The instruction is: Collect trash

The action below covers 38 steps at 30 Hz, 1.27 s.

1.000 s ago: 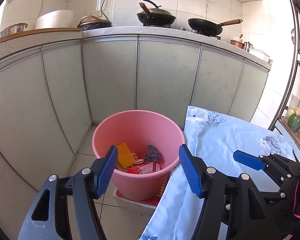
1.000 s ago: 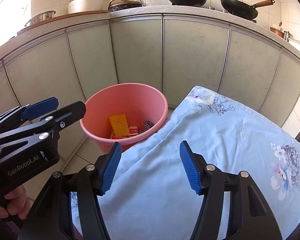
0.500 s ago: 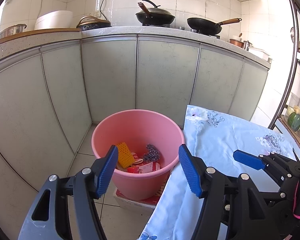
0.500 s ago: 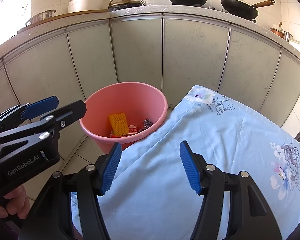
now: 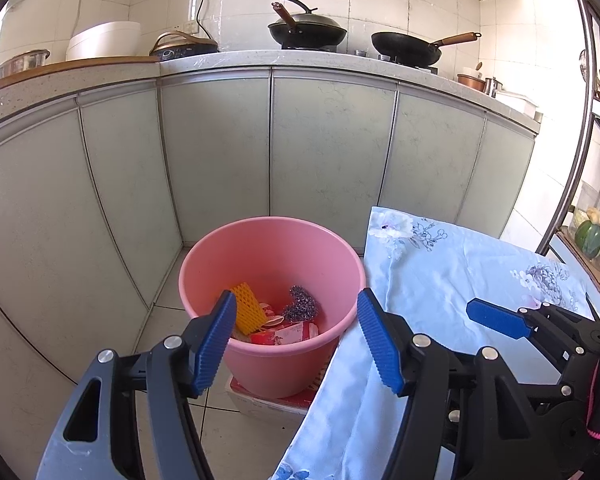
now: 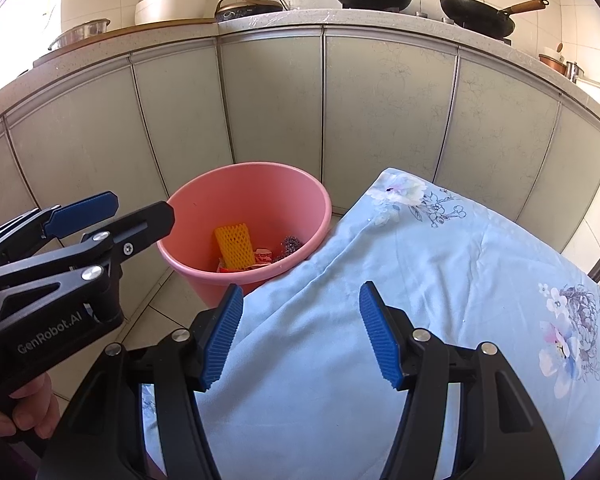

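Both tongs, our left gripper (image 5: 296, 340) and right gripper (image 6: 300, 334), gape wide and carry nothing, so we judge collecting nearly finished. Trash sits inside one pink bucket (image 5: 204, 258): one yellow foam net (image 5: 247, 312), one steel scourer (image 5: 301, 307), some red wrappers (image 5: 286, 334). Beside it, one floral cloth (image 6: 420, 280) shows bare, so next we look for leftovers.

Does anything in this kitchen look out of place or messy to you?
Mostly tidy. One oddity: the pink bucket of trash stands on a flat red-and-white box instead of the floor, and the blue floral cloth drapes against its rim.
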Motion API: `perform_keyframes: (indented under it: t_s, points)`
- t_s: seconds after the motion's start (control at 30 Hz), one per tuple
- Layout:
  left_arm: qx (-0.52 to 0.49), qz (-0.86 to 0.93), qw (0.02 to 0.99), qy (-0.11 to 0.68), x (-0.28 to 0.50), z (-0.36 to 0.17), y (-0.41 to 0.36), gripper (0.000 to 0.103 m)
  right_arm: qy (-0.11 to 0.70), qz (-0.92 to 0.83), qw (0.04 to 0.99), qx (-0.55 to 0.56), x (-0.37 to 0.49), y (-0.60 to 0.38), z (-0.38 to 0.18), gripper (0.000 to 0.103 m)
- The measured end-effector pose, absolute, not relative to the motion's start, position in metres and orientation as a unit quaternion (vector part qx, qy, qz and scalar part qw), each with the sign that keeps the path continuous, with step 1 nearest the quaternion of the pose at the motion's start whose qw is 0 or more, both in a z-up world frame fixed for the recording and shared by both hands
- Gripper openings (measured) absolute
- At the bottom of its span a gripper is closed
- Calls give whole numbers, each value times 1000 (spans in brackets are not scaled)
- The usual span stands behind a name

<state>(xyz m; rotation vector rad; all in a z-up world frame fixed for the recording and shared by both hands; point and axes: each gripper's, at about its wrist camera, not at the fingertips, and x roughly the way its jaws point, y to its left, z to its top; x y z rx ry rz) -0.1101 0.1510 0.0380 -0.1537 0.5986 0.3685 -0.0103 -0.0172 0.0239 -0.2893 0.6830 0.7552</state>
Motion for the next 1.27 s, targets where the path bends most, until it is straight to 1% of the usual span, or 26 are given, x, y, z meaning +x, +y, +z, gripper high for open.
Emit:
perform_keyframes:
  t_s: [0.7, 0.83, 1.27]
  points:
    - [-63, 158, 939, 299, -99, 39, 134, 62, 330, 344, 869, -133, -7, -31, 24, 61]
    - [-54, 154, 944, 287, -99, 39, 129, 62, 332, 341, 870, -131, -7, -34, 23, 61]
    - [-40, 124, 940, 316, -78, 32, 108, 62, 341, 315, 877, -125, 2, -56, 17, 61]
